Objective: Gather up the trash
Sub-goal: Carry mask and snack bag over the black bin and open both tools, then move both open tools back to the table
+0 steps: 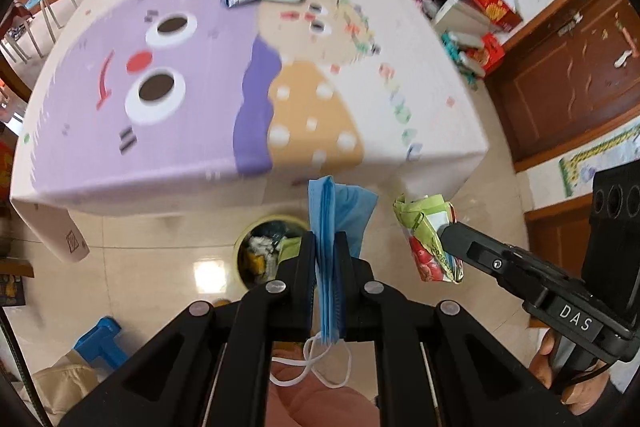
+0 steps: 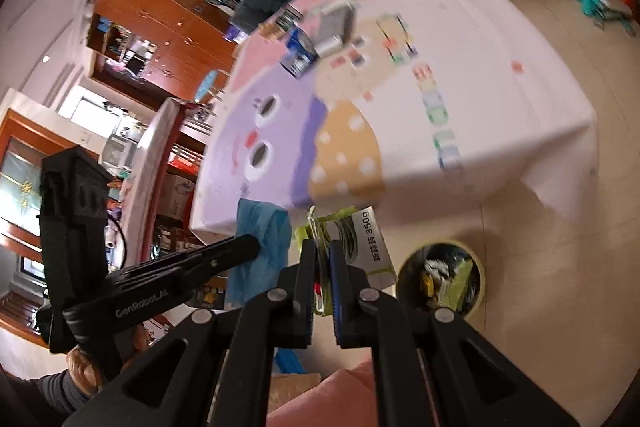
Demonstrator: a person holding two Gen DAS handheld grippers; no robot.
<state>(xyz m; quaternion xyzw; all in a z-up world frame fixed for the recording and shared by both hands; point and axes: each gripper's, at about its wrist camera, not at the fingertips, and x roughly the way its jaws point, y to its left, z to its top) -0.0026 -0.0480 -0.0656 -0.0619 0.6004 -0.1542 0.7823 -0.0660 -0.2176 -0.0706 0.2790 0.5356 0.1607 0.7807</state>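
Read "350g" on green wrapper [image 2: 362, 239] pinched in right jaws; left jaws clamped blue mask [image 1: 332, 227], above full bin [image 2: 442, 275].

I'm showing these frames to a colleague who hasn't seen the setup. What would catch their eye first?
Probably the blue face mask pinched in the left gripper, and the green snack wrapper clamped in the right gripper. Both hang above a yellow-rimmed trash bin on the floor, already holding rubbish. Behind spreads a table under a bright cartoon cloth.
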